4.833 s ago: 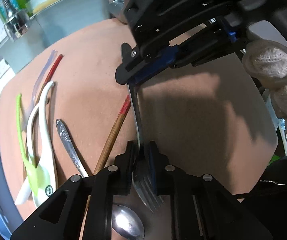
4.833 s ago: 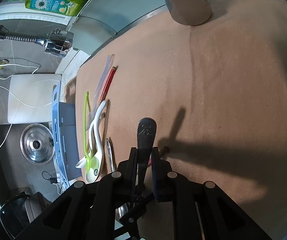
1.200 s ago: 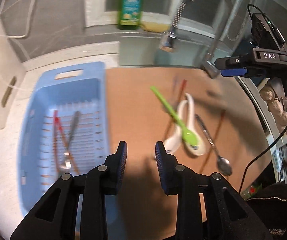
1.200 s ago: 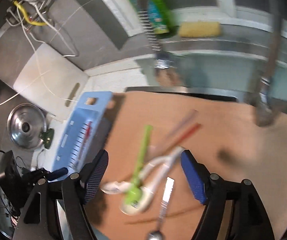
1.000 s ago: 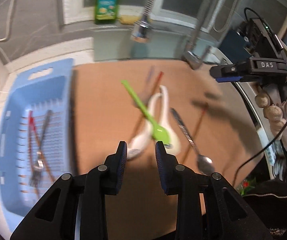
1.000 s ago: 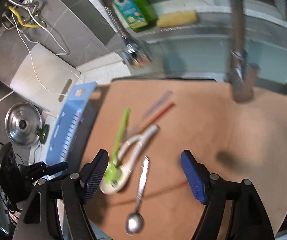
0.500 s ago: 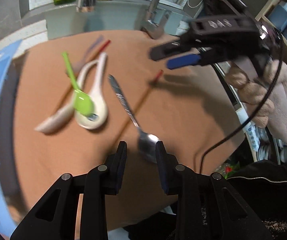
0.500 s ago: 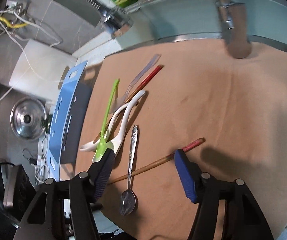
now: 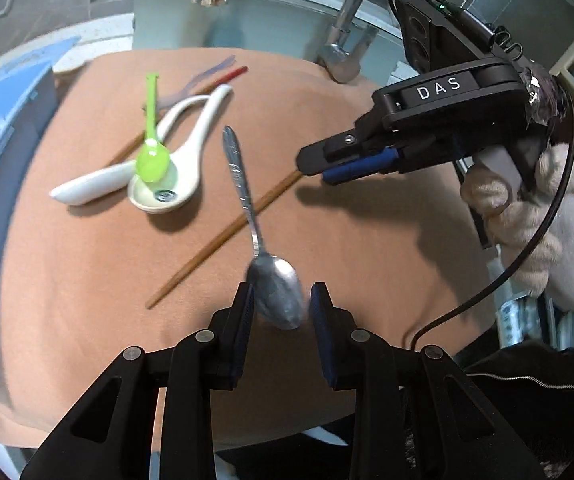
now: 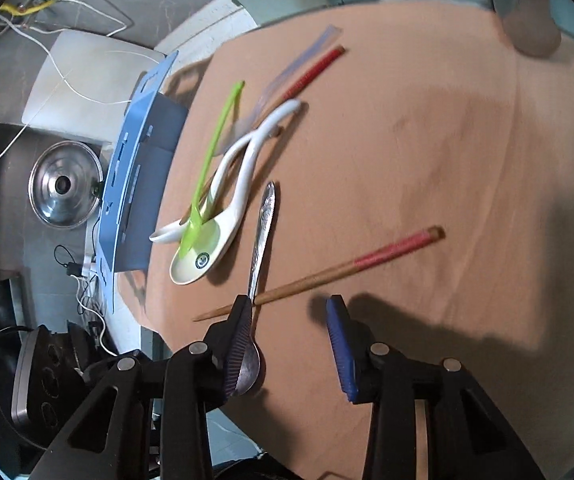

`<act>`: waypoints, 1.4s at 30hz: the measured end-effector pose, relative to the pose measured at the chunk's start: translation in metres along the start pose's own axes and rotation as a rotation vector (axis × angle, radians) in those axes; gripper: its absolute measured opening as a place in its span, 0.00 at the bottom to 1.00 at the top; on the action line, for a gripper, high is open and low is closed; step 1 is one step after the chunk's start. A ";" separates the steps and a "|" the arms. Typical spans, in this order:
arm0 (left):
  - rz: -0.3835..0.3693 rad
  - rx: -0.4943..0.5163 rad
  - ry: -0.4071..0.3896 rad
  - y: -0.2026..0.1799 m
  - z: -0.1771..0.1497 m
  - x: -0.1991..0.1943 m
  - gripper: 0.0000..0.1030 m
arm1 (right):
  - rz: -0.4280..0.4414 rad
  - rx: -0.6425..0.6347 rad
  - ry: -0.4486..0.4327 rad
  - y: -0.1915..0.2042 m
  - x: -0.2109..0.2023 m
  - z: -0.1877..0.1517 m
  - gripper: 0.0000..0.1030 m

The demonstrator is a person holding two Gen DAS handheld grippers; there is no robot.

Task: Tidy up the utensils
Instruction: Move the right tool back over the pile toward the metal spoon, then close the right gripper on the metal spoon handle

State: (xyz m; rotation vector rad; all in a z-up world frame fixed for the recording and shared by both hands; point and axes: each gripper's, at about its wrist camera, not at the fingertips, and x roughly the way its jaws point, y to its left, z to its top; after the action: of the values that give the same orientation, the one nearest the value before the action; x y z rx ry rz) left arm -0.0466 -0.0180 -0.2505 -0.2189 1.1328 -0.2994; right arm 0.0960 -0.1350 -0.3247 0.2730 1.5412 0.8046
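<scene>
A metal spoon (image 9: 243, 184) lies on the brown mat (image 9: 367, 248). Its bowl sits between the fingers of my left gripper (image 9: 281, 294), which is open with a small gap to the right pad. The spoon crosses a wooden chopstick (image 9: 215, 240) with a red end (image 10: 403, 246). My right gripper (image 10: 291, 312) hovers low over that chopstick's middle, its jaws closing with only mat between the pads. In the left wrist view the right gripper (image 9: 313, 166) hides the red end. The spoon's bowl (image 10: 252, 364) is partly hidden behind the right gripper's left finger.
Two white ceramic spoons (image 9: 179, 184), a green plastic spoon (image 9: 151, 160), a second red-tipped chopstick (image 9: 229, 76) and a clear utensil (image 9: 211, 72) lie together at the mat's far left. A blue basket (image 9: 3, 120) stands left of the mat. A faucet (image 9: 347, 40) rises behind.
My left gripper swung from over the blue basket to the mat and came down around the spoon's bowl. The right gripper sank toward the chopstick and its jaws narrowed.
</scene>
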 end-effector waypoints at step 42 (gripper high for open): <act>0.073 0.060 0.052 -0.020 0.023 0.033 0.35 | 0.099 0.038 0.107 0.009 0.036 0.014 0.29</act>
State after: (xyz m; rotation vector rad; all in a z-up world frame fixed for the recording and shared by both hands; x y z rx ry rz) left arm -0.0153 -0.0474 -0.2624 -0.1172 1.1786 -0.2756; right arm 0.1008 -0.1015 -0.3460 0.3408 1.6548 0.8798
